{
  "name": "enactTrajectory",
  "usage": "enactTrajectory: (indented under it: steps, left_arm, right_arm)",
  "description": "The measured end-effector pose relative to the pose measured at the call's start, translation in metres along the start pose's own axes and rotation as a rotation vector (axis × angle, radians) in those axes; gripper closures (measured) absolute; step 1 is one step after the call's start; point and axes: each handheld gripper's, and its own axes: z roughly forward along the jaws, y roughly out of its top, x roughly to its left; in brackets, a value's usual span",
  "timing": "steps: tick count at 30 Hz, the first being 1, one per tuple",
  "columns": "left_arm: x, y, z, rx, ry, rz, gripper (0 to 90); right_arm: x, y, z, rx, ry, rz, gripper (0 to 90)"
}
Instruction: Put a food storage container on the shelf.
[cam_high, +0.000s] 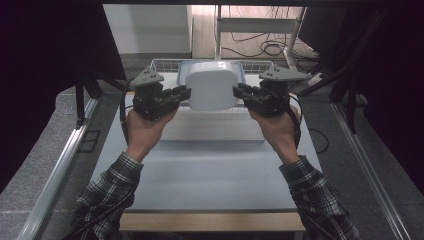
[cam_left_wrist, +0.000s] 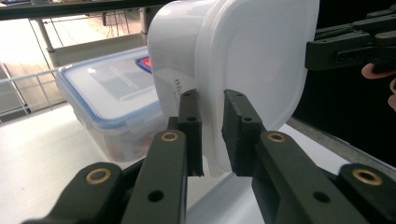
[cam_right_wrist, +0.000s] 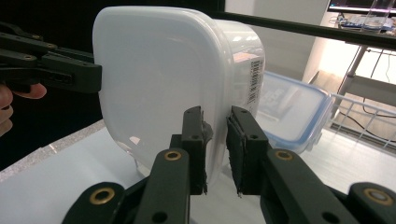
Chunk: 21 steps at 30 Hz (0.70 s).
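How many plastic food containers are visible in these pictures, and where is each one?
2. The white container is lifted off the table, its rim pinched by the left gripper and the right gripper. The clear blue-rimmed container sits behind it, beside the wire basket, which might hide more.

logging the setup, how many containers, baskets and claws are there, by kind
white lidded container, held up between both claws: 1
clear container with blue-rimmed lid: 1
wire basket: 1
claws, left claw and right claw: 2
total: 5

White lidded container (cam_high: 212, 85), clear box (cam_left_wrist: 109, 105) with blue-trimmed lid (red inside), black grippers' fingers (cam_left_wrist: 191, 121), plaid sleeves (cam_high: 107, 195)
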Motion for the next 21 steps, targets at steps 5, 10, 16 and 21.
enactTrajectory:
  steps: [5,10,16,21]
  left_arm:
    - [0.006,0.012,0.002,-0.004,-0.002,-0.001,78.8]
    - [0.013,0.027,0.006,-0.007,-0.004,0.001,78.7]
    - [0.021,0.036,0.014,0.000,0.001,-0.004,78.1]
    - [0.028,0.038,0.023,0.013,0.003,-0.024,77.5]
  right_arm:
    - [-0.005,0.010,0.003,-0.008,-0.004,0.008,76.8]
    - [-0.011,0.021,0.009,-0.015,-0.007,0.026,76.4]
    - [-0.020,0.029,0.019,-0.008,-0.015,0.053,75.7]
    - [-0.025,0.030,0.027,-0.001,-0.024,0.073,75.2]
